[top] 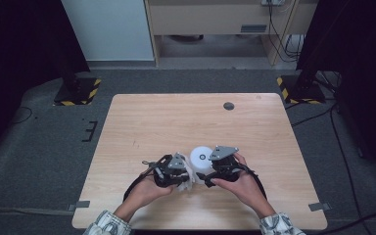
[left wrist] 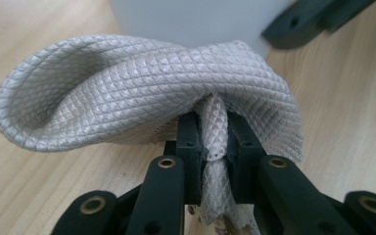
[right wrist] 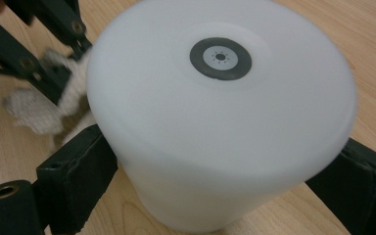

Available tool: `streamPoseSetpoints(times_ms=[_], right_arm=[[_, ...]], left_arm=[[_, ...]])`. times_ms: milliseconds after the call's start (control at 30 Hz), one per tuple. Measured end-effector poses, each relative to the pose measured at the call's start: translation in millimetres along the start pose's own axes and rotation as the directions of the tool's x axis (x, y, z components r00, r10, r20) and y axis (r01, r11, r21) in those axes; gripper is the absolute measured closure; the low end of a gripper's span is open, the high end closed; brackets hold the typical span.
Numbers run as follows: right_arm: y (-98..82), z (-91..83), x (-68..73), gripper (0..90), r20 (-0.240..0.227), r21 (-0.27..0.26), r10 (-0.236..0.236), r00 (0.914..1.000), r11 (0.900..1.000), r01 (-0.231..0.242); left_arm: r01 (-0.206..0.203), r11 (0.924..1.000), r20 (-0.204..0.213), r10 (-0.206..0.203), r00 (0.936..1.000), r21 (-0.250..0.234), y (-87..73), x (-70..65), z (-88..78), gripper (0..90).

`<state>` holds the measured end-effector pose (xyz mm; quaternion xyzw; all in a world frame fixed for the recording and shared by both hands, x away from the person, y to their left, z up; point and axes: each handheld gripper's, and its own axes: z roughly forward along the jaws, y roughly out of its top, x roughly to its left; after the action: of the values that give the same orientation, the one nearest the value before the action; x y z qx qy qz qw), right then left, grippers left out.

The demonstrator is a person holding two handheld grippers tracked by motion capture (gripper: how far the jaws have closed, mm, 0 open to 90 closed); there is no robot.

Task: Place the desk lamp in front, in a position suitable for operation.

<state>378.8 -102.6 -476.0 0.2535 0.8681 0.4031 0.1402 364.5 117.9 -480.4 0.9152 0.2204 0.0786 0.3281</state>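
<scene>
While both claws work close together near the desk's (top: 142, 112) front edge, cloth meets cup.
The left claw (left wrist: 214, 134) is clenched on a grey quilted cloth (left wrist: 127, 93) (folded over), pressed against the white upturned cup (right wrist: 215, 122), which the right claw (right wrist: 215, 196) clasps from both sides.

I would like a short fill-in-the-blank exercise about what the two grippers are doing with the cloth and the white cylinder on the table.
1. The left gripper has its jaws shut on a grey quilted ____.
2. The right gripper has a jaw on each side of the white ____, which stands upright.
3. The cloth touches the cylinder on its side, and both are above the ____ table.
4. The top of the cylinder bears a dark ____ mark at its middle.

Missing words: cloth; cylinder; wooden; round
</scene>
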Motion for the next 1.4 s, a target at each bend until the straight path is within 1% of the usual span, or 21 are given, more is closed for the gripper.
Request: streamPoseSetpoints(times_ms=[33,67,133,167,267,367,400,433,467,533,567,600,700,767,933,1000,1067,1100,1200,1267,1400], right_arm=[[0.1,0.1,0.0,9.4,0.0,0.0,0.001,1.0,1.0,-0.001],[0.1,0.1,0.0,9.4,0.0,0.0,0.001,1.0,1.0,-0.001],[-0.1,0.0,-0.4,9.4,0.0,-0.001,0.001,1.0,1.0,-0.001],[-0.1,0.0,-0.4,9.4,0.0,-0.001,0.001,1.0,1.0,-0.001],[-0.5,-0.8,-1.4,9.4,0.0,0.002,0.0,1.0,1.0,0.0],[-0.6,-1.0,-1.5,9.4,0.0,0.001,-0.001,1.0,1.0,0.001],[-0.4,-1.0,-1.4,9.4,0.0,0.001,0.002,1.0,1.0,-0.002],[-0.4,-0.9,-1.4,9.4,0.001,0.001,0.0,1.0,1.0,0.0],[-0.4,-0.9,-1.4,9.4,0.001,0.001,0.0,1.0,1.0,0.0],[-0.3,-0.9,-1.1,9.4,0.0,0.002,0.0,1.0,1.0,0.0],[0.0,-0.5,-0.8,9.4,-0.001,0.002,0.003,1.0,1.0,-0.003],[0.0,-0.5,-0.8,9.4,-0.001,0.002,0.003,1.0,1.0,-0.003],[0.4,-0.6,0.4,9.4,-0.001,0.002,0.004,1.0,1.0,-0.004],[0.5,-2.4,0.2,9.6,-0.009,0.003,0.007,0.9999,1.0,-0.007],[2.9,-12.4,-0.1,6.9,-0.017,-0.021,0.01,0.9998,1.0,-0.011],[8.9,-24.0,0.6,7.1,-0.025,-0.056,0.02,0.9995,0.998,-0.021],[11.8,-28.3,0.7,8.8,-0.025,-0.072,0.027,0.9993,0.997,-0.029],[18.9,-37.7,1.2,13.0,-0.034,-0.113,0.023,0.9991,0.993,-0.027],[27.1,-43.5,0.8,17.8,-0.036,-0.141,0.013,0.9992,0.99,-0.018],[28.2,-43.1,0.3,19.1,-0.031,-0.145,0.019,0.9993,0.989,-0.023],[29.8,-32.2,-4.6,21.3,-0.018,-0.122,0.032,0.9993,0.992,-0.034]], left_arm=[[-0.014,0.9997,-0.002,0.014,0.9999,0.02,-0.7,0.5,3.1,78.3],[-0.014,0.9997,-0.002,0.014,0.9999,0.02,-0.7,0.5,3.1,78.3],[-0.013,0.9999,-0.007,0.013,0.9999,-0.006,2.0,2.6,-2.8,78.3],[-0.013,0.9999,-0.007,0.013,0.9999,-0.006,2.0,2.6,-2.8,78.3],[-0.009,0.9981,0.004,0.01,0.9999,-0.061,5.8,0.2,-15.2,78.3],[-0.015,0.998,0.001,0.015,0.9999,-0.062,6.2,-1.7,-15.4,78.3],[-0.017,0.9985,-0.003,0.016,0.9999,-0.053,5.8,-2.4,-13.1,78.3],[-0.02,0.9997,-0.008,0.02,0.9998,-0.011,3.6,-2.3,-5.5,78.3],[-0.02,0.9997,-0.008,0.02,0.9998,-0.011,3.6,-2.3,-5.5,78.2],[-0.033,0.9984,-0.025,0.034,0.9991,0.046,-0.6,-1.4,5.6,78.2],[-0.035,0.9978,-0.026,0.036,0.999,0.056,-2.3,-0.1,9.5,78.2],[-0.027,0.9983,-0.02,0.028,0.9994,0.052,-3.2,0.9,10.5,78.2],[-0.015,0.9999,-0.018,0.015,0.9997,0.005,-2.8,3.3,-0.6,78.2],[-0.01,0.9999,-0.025,0.01,0.9996,-0.006,-3.8,4.0,-5.5,78.1],[0.004,1.0,-0.023,-0.004,0.9997,-0.007,-6.3,7.0,-5.2,78.0],[0.008,0.9999,-0.019,-0.008,0.9998,-0.012,-6.2,7.0,-5.2,78.0],[0.003,0.9999,-0.019,-0.004,0.9998,-0.013,-6.2,6.9,-5.5,78.0],[0.005,0.9999,-0.021,-0.005,0.9998,-0.014,-6.5,7.1,-5.6,78.0],[0.004,0.9999,-0.03,-0.005,0.9995,-0.016,-7.0,7.4,-6.0,77.9],[0.003,0.9999,-0.031,-0.004,0.9995,-0.015,-7.0,7.3,-5.5,77.9],[-0.001,0.9999,-0.037,0.0,0.9993,-0.013,-6.5,6.6,-4.3,77.8]])
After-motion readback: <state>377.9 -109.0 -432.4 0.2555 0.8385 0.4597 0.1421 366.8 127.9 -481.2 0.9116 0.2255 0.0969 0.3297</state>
